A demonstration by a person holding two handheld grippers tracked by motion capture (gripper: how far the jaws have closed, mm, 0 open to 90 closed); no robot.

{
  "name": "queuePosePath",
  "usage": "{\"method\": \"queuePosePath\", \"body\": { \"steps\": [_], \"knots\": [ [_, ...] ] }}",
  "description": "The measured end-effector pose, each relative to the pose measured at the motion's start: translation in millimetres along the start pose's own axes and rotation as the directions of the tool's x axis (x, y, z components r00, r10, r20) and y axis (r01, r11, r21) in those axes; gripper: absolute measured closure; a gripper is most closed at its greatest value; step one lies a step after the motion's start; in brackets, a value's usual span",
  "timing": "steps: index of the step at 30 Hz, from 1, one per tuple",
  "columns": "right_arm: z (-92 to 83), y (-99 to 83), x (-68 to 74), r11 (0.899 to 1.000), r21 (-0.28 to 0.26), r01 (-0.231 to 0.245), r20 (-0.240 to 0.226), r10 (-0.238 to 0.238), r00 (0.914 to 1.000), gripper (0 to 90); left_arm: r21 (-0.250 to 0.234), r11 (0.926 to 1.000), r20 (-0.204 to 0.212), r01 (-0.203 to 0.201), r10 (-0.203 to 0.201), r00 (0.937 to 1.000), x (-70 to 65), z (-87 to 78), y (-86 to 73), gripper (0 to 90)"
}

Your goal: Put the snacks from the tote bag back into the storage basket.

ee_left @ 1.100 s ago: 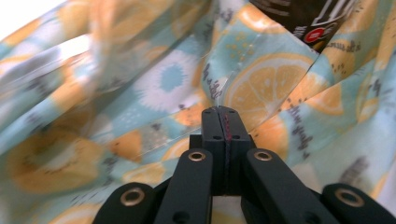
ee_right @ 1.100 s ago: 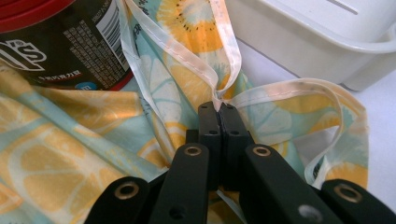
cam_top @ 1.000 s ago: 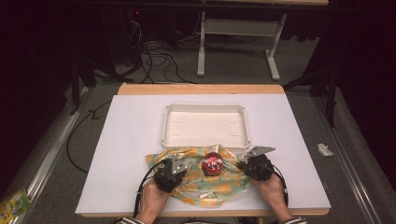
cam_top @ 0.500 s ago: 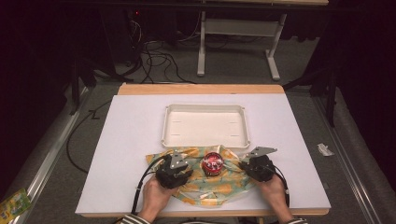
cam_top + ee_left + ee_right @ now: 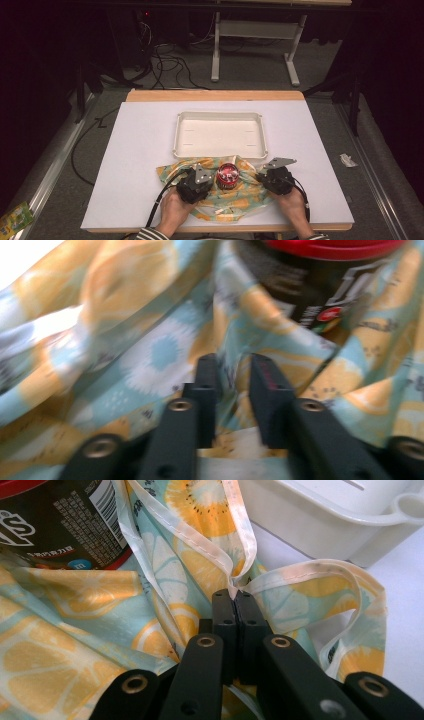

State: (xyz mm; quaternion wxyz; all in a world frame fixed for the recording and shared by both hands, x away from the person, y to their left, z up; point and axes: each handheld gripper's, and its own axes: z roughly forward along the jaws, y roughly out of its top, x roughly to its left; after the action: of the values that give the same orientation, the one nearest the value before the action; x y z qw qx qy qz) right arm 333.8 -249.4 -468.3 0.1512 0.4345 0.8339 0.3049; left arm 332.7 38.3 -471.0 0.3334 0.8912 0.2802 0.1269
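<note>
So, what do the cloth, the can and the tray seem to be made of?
Cloth: thin woven fabric, matte, by its stitched hem and soft folds.
Can: probably metal, with a glossy printed label and a shiny red top.
Tray: likely moulded plastic, smooth off-white, with a rounded rim.

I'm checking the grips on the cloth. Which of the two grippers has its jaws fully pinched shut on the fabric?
The right gripper: its jaws meet on the cloth hem. The left gripper shows a gap, fabric loose between.

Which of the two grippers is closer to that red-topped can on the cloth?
Left. The left gripper sits right beside the can; the right gripper pinches the cloth farther off.
</note>
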Motion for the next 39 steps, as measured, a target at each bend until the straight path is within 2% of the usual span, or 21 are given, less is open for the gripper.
{"method": "queuePosePath", "body": {
  "steps": [2, 3, 5, 9, 11, 15, 19, 24, 27, 29, 39],
  "knots": [
    [0.0, -0.1, -0.1, 1.0, -0.001, 0.001, 0.001, -0.001, 1.0, 90.0, 0.008, 1.0, -0.006, 0.001, -0.001, 1.0, 1.0, 0.8, 1.6, 88.5],
    [0.0, -0.2, -0.1, 1.0, -0.001, 0.002, 0.001, -0.002, 1.0, 90.0, 0.009, 0.9999, -0.003, 0.007, -0.007, 1.0, 1.4, 0.9, 2.0, 90.0],
    [-0.1, -0.3, 0.0, 1.0, -0.002, 0.003, 0.0, -0.003, 1.0, 90.0, 0.014, 0.9999, -0.004, -0.001, 0.001, 1.0, 1.2, 0.5, 2.6, 90.0],
    [-2.0, -2.4, -0.3, 1.0, -0.005, 0.003, 0.006, -0.003, 1.0, 90.0, 0.015, 0.9998, -0.032, -0.011, 0.012, 0.9994, 0.5, -3.5, 0.6, 90.0],
    [-3.4, -4.3, -1.6, 1.0, -0.009, 0.012, 0.016, -0.011, 0.9998, 90.0, 0.007, 1.0, -0.05, -0.007, 0.007, 0.9987, 3.7, -8.2, -0.7, 90.0],
    [-7.0, -7.4, -2.2, 1.0, -0.003, 0.0, 0.048, 0.0, 0.9988, 90.0, -0.005, 0.9997, -0.079, 0.026, -0.026, 0.9966, 14.9, -18.1, -3.9, 90.0],
    [-9.5, -9.7, -4.7, 1.0, -0.002, -0.001, 0.06, 0.001, 0.9982, 90.0, 0.001, 0.9994, -0.096, 0.034, -0.033, 0.9948, 19.3, -17.0, -8.2, 90.0],
    [-12.9, -12.8, -8.0, 1.0, 0.005, -0.015, 0.097, 0.014, 0.9952, 90.0, -0.007, 0.9976, -0.103, 0.069, -0.07, 0.9923, 26.9, -14.6, -15.8, 90.0],
    [-16.5, -17.4, -14.9, 0.999, 0.006, -0.039, 0.121, 0.038, 0.9919, 90.0, -0.011, 0.9968, -0.107, 0.08, -0.08, 0.991, 30.4, -15.5, -18.4, 90.0],
    [-18.6, -20.3, -18.5, 0.998, -0.001, -0.061, 0.119, 0.061, 0.991, 90.0, -0.015, 0.9962, -0.112, 0.086, -0.087, 0.9899, 32.3, -14.9, -19.5, 90.0],
    [-22.4, -25.9, -25.6, 0.995, -0.012, -0.097, 0.16, 0.097, 0.9823, 90.0, -0.054, 0.9918, -0.106, 0.115, -0.121, 0.9871, 38.7, -16.3, -27.0, 90.0]
  ]
}}
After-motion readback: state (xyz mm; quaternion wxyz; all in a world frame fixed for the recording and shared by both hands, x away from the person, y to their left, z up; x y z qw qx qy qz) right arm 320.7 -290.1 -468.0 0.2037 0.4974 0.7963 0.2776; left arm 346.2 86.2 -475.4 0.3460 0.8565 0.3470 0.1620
